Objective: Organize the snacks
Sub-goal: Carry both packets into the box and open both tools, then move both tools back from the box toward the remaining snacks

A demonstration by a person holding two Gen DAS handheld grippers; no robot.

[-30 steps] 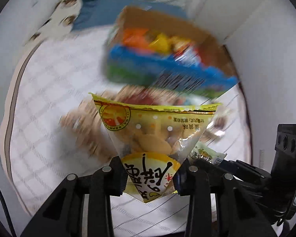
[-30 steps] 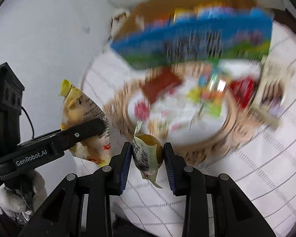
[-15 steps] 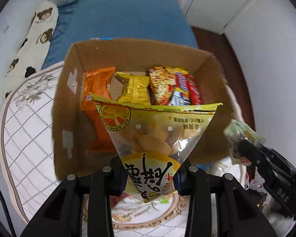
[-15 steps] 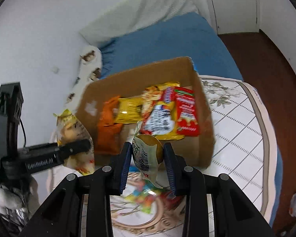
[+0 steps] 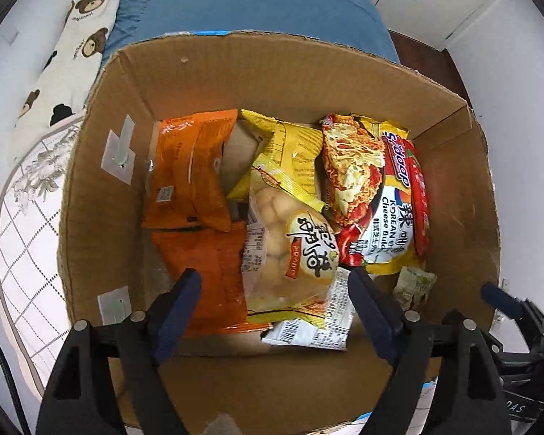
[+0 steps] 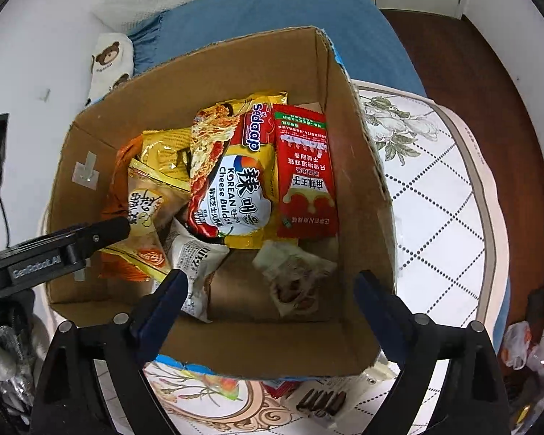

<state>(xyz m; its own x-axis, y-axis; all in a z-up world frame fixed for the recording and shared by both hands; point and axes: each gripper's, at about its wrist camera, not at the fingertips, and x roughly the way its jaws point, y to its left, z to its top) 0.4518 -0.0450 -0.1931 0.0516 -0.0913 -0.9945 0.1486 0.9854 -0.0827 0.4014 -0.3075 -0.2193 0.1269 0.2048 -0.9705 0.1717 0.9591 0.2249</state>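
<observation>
An open cardboard box (image 5: 279,72) holds several snack packs and also shows in the right wrist view (image 6: 366,166). My left gripper (image 5: 275,304) is open and empty above the box. The yellow biscuit bag (image 5: 290,250) lies loose inside, below it; it also shows in the right wrist view (image 6: 145,210). My right gripper (image 6: 268,304) is open and empty over the box's near right corner. The small pale wrapped snack (image 6: 293,275) lies on the box floor below it, and shows in the left wrist view (image 5: 415,284). A Korean cheese noodle pack (image 6: 232,188) and a red sachet pack (image 6: 304,177) lie beside them.
The box stands on a white tablecloth with a diamond pattern (image 6: 442,195). A round patterned tray (image 6: 214,395) and a dark chocolate bar (image 6: 322,402) lie in front of the box. A blue bed (image 5: 257,3) and a bear-print pillow (image 5: 72,54) are behind.
Both grippers have opened above the box. The yellow biscuit bag dropped from my left gripper and the small wrapped snack from my right; both now lie inside the box.
</observation>
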